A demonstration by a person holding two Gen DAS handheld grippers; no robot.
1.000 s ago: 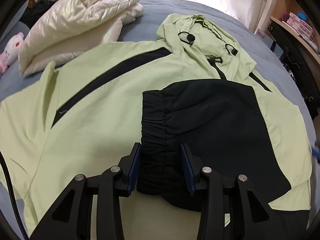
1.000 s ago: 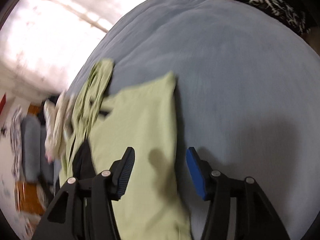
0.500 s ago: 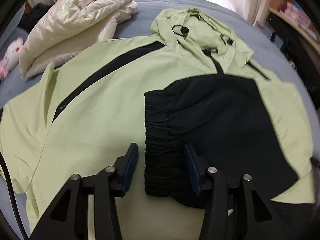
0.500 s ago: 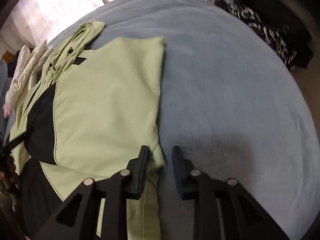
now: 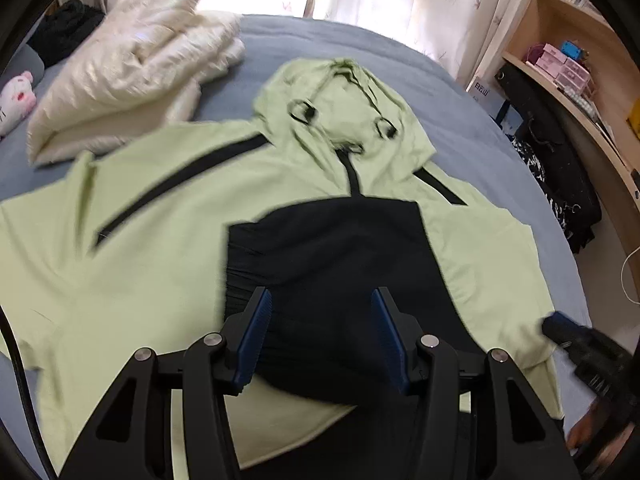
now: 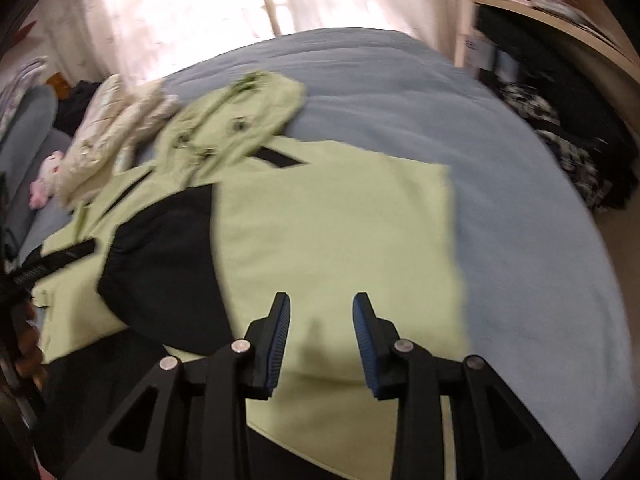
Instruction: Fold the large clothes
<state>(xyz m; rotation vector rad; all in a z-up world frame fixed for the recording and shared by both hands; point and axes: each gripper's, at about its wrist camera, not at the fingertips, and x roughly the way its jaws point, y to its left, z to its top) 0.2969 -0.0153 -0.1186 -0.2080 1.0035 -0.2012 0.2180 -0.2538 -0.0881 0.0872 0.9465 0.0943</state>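
A light green hooded jacket (image 5: 160, 240) with black panels lies face up on the blue-grey bed (image 5: 460, 120), hood (image 5: 340, 112) at the far end. Its black sleeve (image 5: 328, 248) is folded across the chest and lies flat. My left gripper (image 5: 320, 300) hovers over that sleeve's gathered cuff end. Its jaws are opening and the pads touch no cloth. My right gripper (image 6: 321, 308) hangs over the jacket's folded green side (image 6: 340, 232), jaws opening, nothing between them. The black sleeve (image 6: 160, 248) shows to its left. The right gripper's tip (image 5: 560, 328) also appears in the left wrist view.
A folded cream puffy coat (image 5: 132, 64) lies at the bed's far left, with a pink plush toy (image 5: 16, 96) beside it. Dark patterned clothes (image 5: 560, 168) and a wooden shelf (image 5: 580, 60) stand off the right side. Bare bed (image 6: 520, 200) extends right of the jacket.
The left gripper's jaws spread wider and lifted away from the black cuff. The right gripper swung from the bed edge over the jacket's green side, after pinching at the hem's edge.
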